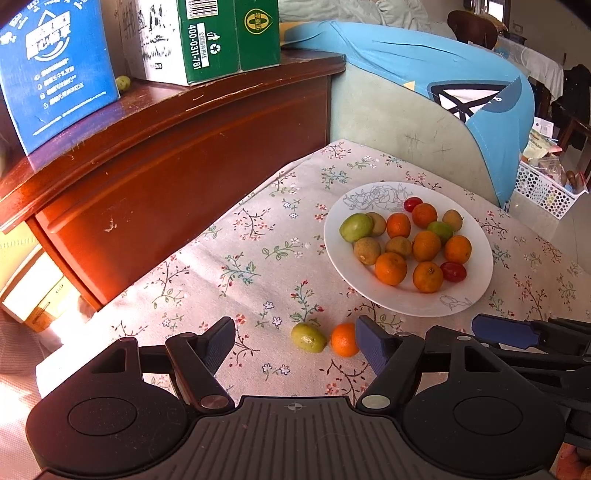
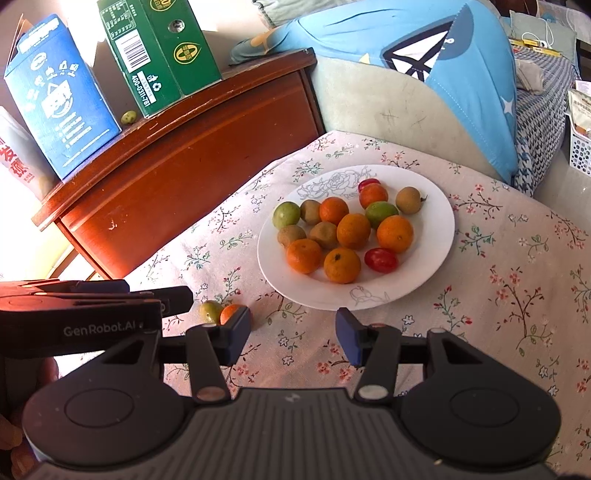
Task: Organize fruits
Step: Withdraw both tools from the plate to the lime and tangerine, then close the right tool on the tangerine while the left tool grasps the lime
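A white plate (image 1: 373, 291) (image 2: 280, 269) on the floral tablecloth holds several oranges, green and brownish fruits and two red ones. Two loose fruits lie on the cloth in front of the plate: a green fruit (image 1: 308, 336) (image 2: 210, 311) and a small orange (image 1: 344, 339) (image 2: 229, 313), side by side. My left gripper (image 1: 295, 341) is open, with both loose fruits lying between its fingers, the orange close to the right pad; no pad presses on them. My right gripper (image 2: 291, 332) is open over bare cloth near the plate's front rim, nothing between its fingers.
A dark wooden cabinet (image 1: 177, 155) stands at the left with a blue carton (image 1: 55, 70), a green box (image 1: 221, 33) and a small green fruit (image 1: 123, 82) on top. A sofa with a blue cushion (image 1: 461, 74) is behind the table. A white basket (image 1: 543, 188) sits at right.
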The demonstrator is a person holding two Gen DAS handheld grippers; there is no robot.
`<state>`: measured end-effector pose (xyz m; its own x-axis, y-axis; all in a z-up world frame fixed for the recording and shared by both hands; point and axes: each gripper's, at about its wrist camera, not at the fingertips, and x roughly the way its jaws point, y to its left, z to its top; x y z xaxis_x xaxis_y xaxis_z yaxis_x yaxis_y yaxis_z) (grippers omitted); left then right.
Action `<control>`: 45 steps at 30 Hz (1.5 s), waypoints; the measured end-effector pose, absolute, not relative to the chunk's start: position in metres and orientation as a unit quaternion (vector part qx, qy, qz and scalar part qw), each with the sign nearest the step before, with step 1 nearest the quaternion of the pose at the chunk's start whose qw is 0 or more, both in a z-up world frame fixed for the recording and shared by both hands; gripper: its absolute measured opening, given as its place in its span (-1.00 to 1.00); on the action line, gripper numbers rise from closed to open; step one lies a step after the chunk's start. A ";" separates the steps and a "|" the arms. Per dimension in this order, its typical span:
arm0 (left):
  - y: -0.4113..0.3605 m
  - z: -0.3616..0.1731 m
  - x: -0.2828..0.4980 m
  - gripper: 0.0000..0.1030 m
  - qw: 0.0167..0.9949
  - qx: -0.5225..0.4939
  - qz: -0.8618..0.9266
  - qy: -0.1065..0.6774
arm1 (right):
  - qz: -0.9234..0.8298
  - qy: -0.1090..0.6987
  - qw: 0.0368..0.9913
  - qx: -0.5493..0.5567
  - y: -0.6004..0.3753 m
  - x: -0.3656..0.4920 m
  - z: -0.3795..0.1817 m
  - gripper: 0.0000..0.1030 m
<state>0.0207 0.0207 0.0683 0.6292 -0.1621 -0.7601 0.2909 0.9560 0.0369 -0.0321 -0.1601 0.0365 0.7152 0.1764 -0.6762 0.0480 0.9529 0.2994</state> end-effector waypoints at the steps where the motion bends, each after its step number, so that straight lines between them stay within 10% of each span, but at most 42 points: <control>1: 0.025 0.068 0.020 0.41 0.899 0.075 -0.122 0.413 | 0.038 0.377 0.913 0.149 -0.159 -0.033 0.035 0.01; 45: 0.070 0.036 0.040 0.40 0.888 0.046 -0.086 0.449 | 0.077 0.396 0.907 0.122 -0.132 0.008 0.005 -0.45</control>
